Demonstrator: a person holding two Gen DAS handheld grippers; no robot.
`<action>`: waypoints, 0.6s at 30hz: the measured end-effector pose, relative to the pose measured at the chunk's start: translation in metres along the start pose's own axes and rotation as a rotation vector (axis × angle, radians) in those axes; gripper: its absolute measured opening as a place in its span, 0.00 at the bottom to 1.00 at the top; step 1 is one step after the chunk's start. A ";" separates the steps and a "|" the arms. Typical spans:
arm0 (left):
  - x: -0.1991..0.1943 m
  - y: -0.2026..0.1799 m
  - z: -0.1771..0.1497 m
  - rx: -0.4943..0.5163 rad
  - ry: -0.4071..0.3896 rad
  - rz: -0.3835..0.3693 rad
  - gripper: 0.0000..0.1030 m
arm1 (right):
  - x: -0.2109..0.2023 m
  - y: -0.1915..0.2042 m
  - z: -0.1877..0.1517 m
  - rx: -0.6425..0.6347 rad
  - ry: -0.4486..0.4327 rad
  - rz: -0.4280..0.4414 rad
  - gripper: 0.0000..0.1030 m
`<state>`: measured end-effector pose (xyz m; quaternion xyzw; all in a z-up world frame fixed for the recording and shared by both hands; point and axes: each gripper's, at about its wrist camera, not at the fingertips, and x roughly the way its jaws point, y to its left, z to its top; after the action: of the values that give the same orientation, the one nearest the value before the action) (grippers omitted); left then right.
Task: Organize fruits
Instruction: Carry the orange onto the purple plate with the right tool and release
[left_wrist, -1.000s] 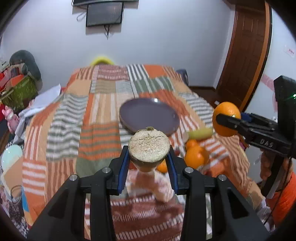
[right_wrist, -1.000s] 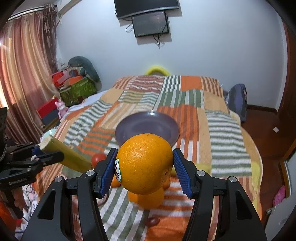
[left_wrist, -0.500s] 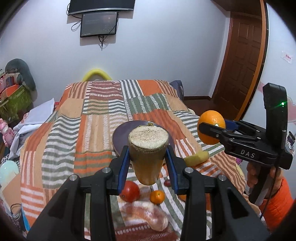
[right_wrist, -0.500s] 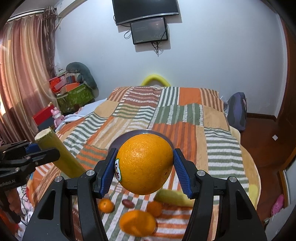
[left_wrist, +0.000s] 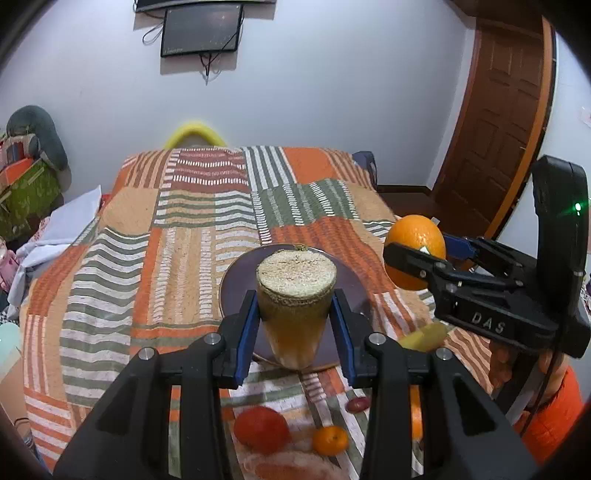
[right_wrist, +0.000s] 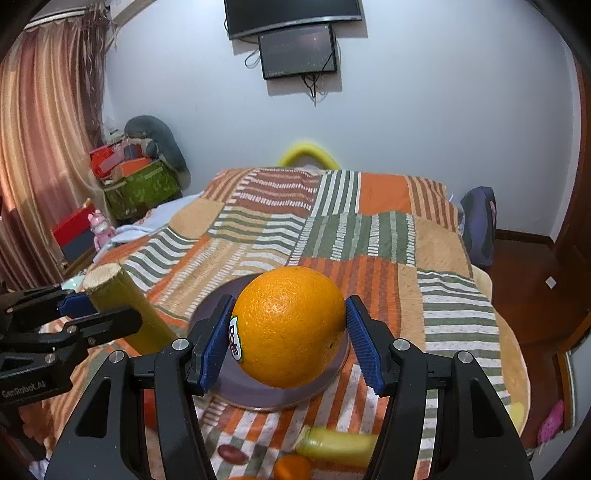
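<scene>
My left gripper (left_wrist: 295, 325) is shut on a sugarcane piece (left_wrist: 295, 295), a yellow-green stalk with a pale cut end, held above the near edge of the purple plate (left_wrist: 236, 288). It also shows in the right wrist view (right_wrist: 122, 310). My right gripper (right_wrist: 288, 343) is shut on a large orange (right_wrist: 290, 326) with a sticker, held above the plate (right_wrist: 280, 397). The orange shows at the right in the left wrist view (left_wrist: 415, 254).
On the striped patchwork bedspread (left_wrist: 184, 240) near me lie a red tomato (left_wrist: 262, 428), a small mandarin (left_wrist: 330, 439), a dark date (left_wrist: 356, 404), a pinkish sweet potato (left_wrist: 295, 467) and another yellow stalk (right_wrist: 336, 445). Boxes stand left, a door right.
Both grippers have moved forward over the bed with their loads. The plate now lies directly under the sugarcane and the orange, and the loose fruits have dropped to the bottom edge.
</scene>
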<state>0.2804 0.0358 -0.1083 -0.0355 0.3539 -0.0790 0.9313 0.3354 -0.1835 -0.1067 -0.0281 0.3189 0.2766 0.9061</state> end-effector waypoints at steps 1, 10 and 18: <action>0.007 0.002 0.001 -0.005 0.008 0.000 0.37 | 0.005 -0.001 0.000 -0.003 0.008 -0.001 0.55; 0.050 0.019 0.010 -0.024 0.057 0.003 0.37 | 0.052 -0.012 -0.005 -0.017 0.106 0.006 0.55; 0.081 0.026 0.013 -0.043 0.107 0.004 0.37 | 0.084 -0.014 -0.004 -0.042 0.180 0.012 0.55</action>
<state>0.3520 0.0478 -0.1545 -0.0504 0.4050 -0.0712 0.9102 0.3947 -0.1558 -0.1620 -0.0701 0.3934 0.2849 0.8713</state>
